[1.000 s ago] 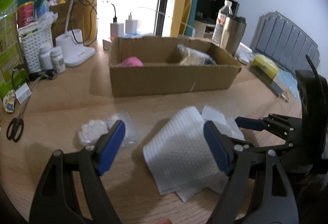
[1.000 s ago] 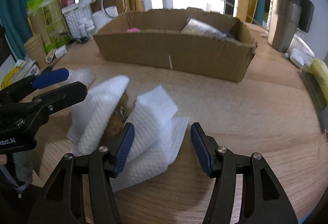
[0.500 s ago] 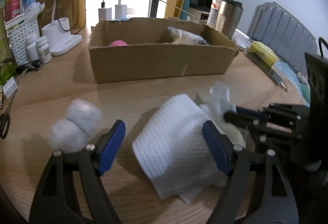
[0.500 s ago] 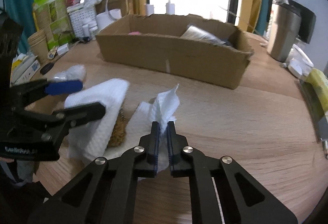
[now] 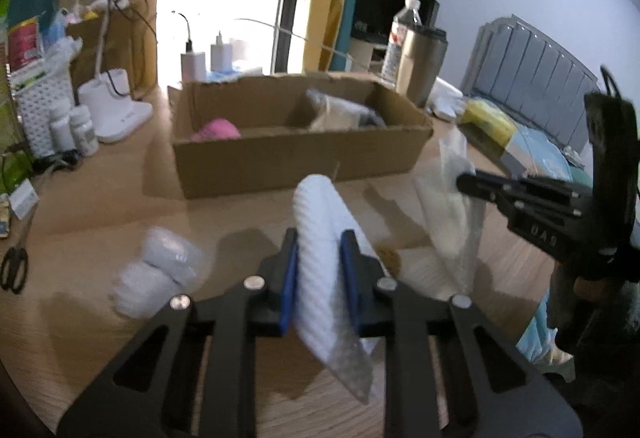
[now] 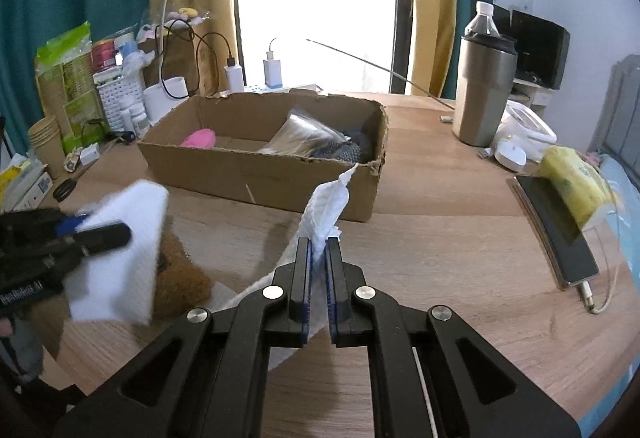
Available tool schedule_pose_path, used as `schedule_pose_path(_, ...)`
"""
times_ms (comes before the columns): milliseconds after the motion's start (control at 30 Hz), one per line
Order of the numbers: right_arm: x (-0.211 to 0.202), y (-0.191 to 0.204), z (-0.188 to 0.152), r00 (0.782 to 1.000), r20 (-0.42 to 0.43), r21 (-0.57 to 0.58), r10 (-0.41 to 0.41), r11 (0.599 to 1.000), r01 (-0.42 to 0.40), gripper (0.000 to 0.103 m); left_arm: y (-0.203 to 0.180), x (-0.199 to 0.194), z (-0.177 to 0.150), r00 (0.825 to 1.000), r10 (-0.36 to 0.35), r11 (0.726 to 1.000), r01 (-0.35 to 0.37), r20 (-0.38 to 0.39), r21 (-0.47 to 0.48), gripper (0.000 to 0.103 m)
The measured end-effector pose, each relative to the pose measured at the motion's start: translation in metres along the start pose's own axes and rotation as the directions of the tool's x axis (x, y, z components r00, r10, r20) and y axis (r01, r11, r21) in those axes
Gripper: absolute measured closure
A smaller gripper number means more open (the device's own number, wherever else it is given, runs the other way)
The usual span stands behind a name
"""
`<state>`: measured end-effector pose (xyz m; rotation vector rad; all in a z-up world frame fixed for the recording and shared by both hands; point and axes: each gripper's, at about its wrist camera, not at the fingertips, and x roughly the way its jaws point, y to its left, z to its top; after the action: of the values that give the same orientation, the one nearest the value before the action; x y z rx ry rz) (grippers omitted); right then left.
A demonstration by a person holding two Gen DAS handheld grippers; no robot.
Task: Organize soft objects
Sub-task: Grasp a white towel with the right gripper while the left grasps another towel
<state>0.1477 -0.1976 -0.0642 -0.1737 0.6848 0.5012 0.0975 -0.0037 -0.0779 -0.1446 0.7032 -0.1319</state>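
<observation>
My left gripper [image 5: 319, 270] is shut on a folded white textured cloth [image 5: 324, 238] and holds it above the wooden table [image 5: 100, 338]. That cloth shows at the left of the right wrist view [image 6: 124, 258]. My right gripper [image 6: 319, 270] is shut on a corner of another white cloth sheet [image 6: 328, 205], which hangs up from the table; it shows in the left wrist view too [image 5: 452, 213]. A brown fuzzy object [image 6: 180, 278] lies between the cloths. The cardboard box [image 6: 256, 173] behind holds a pink soft item [image 6: 199, 138] and a plastic bag [image 6: 304, 137].
A white bubble-wrap bundle [image 5: 156, 270] lies at the left. Scissors [image 5: 14, 270], bottles and a lamp base [image 5: 116, 109] stand far left. A steel tumbler [image 6: 484, 89], a phone [image 6: 556, 230] and a yellow packet [image 6: 572, 181] are at the right.
My left gripper has closed on the folded cloth and lifted it. My right gripper, shut on the sheet corner, has raised it higher, uncovering the brown fuzzy object.
</observation>
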Motion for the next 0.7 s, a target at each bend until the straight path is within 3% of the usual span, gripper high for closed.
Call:
schedule_pose_path(67,0.002,0.003,-0.001,1.000,-0.015,0.000,0.018,1.000,-0.018,0.092,0.005,-0.004,0.002,1.000,0.014,1.000,-0.014,0.010,-0.007,0.082)
schedule_pose_path(100,0.003,0.004,-0.002,0.999,-0.026,-0.004,0.023,1.000,-0.023,0.079,0.007,-0.005,0.002,1.000,0.021,1.000,-0.021,0.013,-0.011,0.082)
schedule_pose_path(133,0.006,0.007,-0.003,0.999,-0.039,-0.009,0.033,0.999,-0.033,0.057,0.010,-0.006,0.002,1.000,0.026,1.000,-0.026,0.013,-0.015,0.082)
schedule_pose_path(200,0.010,0.011,-0.006,0.996,-0.067,-0.017,0.053,0.998,-0.054,0.039,0.013,-0.006,0.002,0.999,0.033,0.999,-0.033,0.014,-0.020,0.082)
schedule_pose_path(500,0.032,0.036,-0.028,0.976,-0.197,-0.080,0.089,0.991,-0.106,0.033,0.020,-0.007,-0.001,0.999,0.035,0.999,-0.035,0.012,-0.037,0.082)
schedule_pose_path(700,0.030,0.045,-0.034,0.982,-0.169,-0.130,0.081,0.986,-0.104,0.033,0.018,-0.009,0.000,0.999,0.032,0.999,-0.031,0.022,-0.035,0.082)
